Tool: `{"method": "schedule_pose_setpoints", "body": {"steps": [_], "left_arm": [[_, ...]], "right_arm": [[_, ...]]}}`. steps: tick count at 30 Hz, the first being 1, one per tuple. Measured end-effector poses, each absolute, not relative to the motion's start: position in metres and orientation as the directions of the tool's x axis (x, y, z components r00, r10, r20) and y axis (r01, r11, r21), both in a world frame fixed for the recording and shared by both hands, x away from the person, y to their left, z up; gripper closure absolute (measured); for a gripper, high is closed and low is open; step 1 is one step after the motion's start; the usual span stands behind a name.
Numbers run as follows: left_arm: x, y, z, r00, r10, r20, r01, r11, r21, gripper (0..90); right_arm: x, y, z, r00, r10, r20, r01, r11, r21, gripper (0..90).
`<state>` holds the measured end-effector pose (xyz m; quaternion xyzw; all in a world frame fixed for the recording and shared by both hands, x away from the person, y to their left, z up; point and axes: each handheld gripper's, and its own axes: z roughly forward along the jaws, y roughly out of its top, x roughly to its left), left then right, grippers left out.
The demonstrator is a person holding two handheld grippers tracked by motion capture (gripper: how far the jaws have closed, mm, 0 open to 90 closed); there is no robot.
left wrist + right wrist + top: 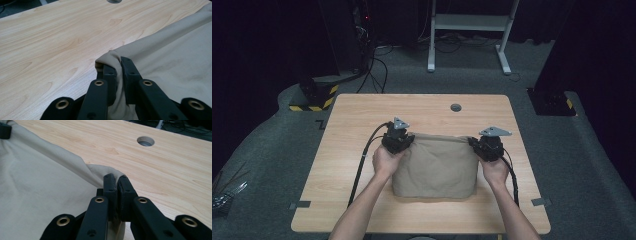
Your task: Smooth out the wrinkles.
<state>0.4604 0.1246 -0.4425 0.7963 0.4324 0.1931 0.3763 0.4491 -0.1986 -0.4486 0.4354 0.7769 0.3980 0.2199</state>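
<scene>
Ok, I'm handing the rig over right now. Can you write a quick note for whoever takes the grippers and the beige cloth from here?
Left gripper: shut on the far left corner of the beige cloth.
Right gripper: shut on the far right corner of it.
Cloth: lies on the wooden table, already doubled over, far edge stretched between the two grippers, near edge resting close to the person's side.
Done: both far corners pinched.
Left: probably another fold, or smoothing it flat; keep both grips even.
</scene>
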Motion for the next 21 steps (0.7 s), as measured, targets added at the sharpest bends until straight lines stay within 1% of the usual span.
{"method": "schedule_pose_setpoints", "body": {"steps": [6,9,21], "left_arm": [[0.464,0.124,-0.449,0.543,0.839,-0.024,0.553,-0.337,0.762,83.3],[0.465,0.123,-0.453,0.541,0.841,-0.019,0.556,-0.341,0.758,83.4],[0.474,0.123,-0.466,0.529,0.848,-0.030,0.586,-0.340,0.736,82.6]], "right_arm": [[0.451,-0.201,-0.453,-0.508,0.861,0.012,0.514,0.292,0.806,87.1],[0.453,-0.200,-0.457,-0.511,0.860,0.000,0.518,0.308,0.798,87.6],[0.461,-0.196,-0.468,-0.498,0.867,0.002,0.548,0.313,0.776,87.6]]}}
